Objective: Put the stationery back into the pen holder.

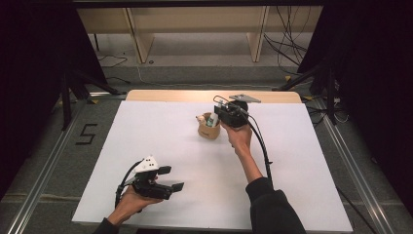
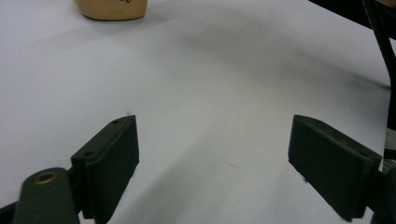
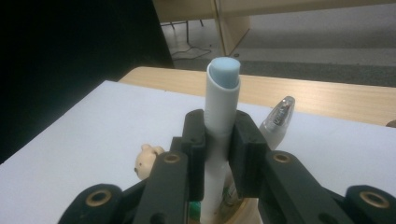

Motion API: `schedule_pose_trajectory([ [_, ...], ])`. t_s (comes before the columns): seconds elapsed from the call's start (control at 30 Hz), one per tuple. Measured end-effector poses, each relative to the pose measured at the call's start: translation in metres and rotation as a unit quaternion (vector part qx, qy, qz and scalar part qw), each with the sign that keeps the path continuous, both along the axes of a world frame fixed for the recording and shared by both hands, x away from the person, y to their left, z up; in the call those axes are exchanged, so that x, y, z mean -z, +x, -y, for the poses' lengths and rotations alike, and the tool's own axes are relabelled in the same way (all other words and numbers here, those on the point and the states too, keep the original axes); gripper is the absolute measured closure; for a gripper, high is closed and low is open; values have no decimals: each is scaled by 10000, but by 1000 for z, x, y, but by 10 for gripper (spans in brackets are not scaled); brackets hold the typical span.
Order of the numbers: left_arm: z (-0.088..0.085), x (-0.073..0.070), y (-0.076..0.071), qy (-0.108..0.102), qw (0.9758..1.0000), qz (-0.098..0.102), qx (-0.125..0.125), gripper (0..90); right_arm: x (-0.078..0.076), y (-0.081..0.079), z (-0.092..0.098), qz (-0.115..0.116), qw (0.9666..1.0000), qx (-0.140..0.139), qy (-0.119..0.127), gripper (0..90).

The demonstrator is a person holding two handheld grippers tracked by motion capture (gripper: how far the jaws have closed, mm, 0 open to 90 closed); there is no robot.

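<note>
A pale blue-grey tube (image 3: 222,105), round in section and capped at its top by a flat, slightly bluer end, is clamped upright between the two black jaws of the right gripper (image 3: 219,154). The tube's surface is smooth and matt, and its lower end is seen to reach down into a tan cup (image 1: 208,130) that stands on the white desk (image 1: 160,141), a little beyond its middle. Beside the tube a clear-barrelled pen (image 3: 277,119) leans out of the same cup, and a small cream bear-shaped figure (image 3: 147,160) is seen at the cup's rim, possibly the top of another pen, though the view is too close to be sure. In the high view the right gripper (image 1: 220,116) is held over the cup. The left gripper (image 2: 212,154) is held low over the desk near its front edge, well apart from the cup, with its jaws spread wide and nothing between them.
</note>
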State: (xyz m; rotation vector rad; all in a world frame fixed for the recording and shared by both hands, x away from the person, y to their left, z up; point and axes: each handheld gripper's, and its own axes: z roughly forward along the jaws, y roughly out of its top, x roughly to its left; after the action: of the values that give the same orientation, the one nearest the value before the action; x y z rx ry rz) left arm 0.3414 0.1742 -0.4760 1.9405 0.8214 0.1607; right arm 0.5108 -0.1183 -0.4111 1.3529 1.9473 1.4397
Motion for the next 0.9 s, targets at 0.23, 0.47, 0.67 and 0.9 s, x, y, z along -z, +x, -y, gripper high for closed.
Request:
schedule_pose_trajectory([
  [0.23,0,1,0,22,10000,1,1,160,1,0,-1,-22,10000,-11,-42,778],
  [0.47,-1,0,1,15,10000,-4,-2,161,0,-1,-1,7,9999,-133,17,646],
  [0.67,-1,1,1,24,10000,0,-3,160,-11,-7,3,229,9996,-126,43,563],
  [0.9,-1,0,1,10,10000,16,-25,160,-23,-19,11,342,9991,-234,-33,479],
])
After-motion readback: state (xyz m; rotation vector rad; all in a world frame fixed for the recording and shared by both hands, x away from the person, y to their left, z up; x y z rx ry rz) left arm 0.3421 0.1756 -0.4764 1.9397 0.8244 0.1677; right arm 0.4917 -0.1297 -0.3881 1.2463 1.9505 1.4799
